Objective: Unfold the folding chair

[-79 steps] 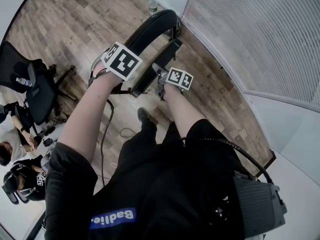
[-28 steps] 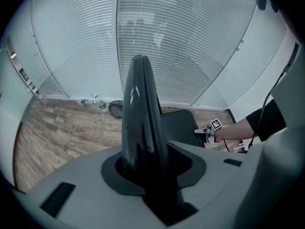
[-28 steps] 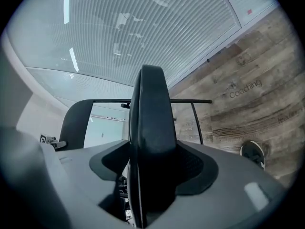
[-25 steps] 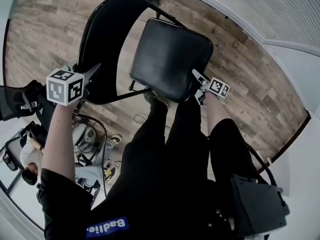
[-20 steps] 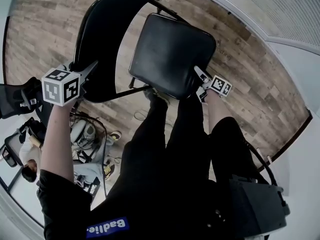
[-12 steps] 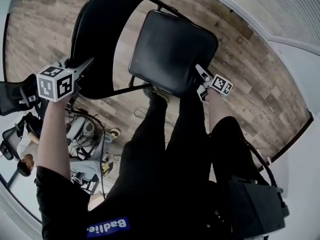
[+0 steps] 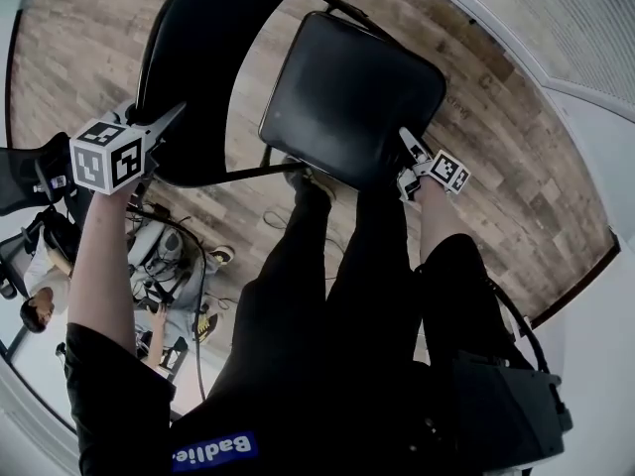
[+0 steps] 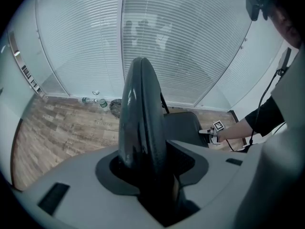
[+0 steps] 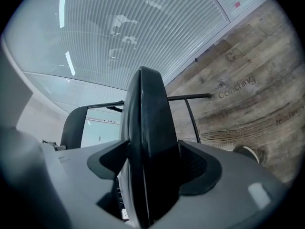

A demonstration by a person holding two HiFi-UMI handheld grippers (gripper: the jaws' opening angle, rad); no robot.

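The black folding chair stands opened out on the wood floor, its padded seat [image 7: 347, 92] flat and its curved backrest [image 7: 189, 67] to the left. My left gripper [image 7: 164, 132] sits on the backrest's rim. In the left gripper view the backrest [image 8: 140, 118] fills the gap of that gripper [image 8: 147, 175], pads against it. My right gripper [image 7: 409, 162] is at the seat's near right corner. The seat edge [image 9: 150, 137] fills this gripper's [image 9: 152, 175] gap. Both pairs of jaws have just been opening a little, each with its chair part still between them.
My legs [image 7: 327, 266] stand against the seat's front. An office chair [image 7: 30, 181], seated people [image 7: 35, 305] and bags with cables [image 7: 164, 266] are at the left. A blind-covered wall [image 7: 595, 28] runs along the right; bottles [image 8: 93, 100] stand at its foot.
The chair went from folded and upright to opened out, seat flat. Over the last second both grippers sank a little with it, the seat shifting slightly right in the head view.
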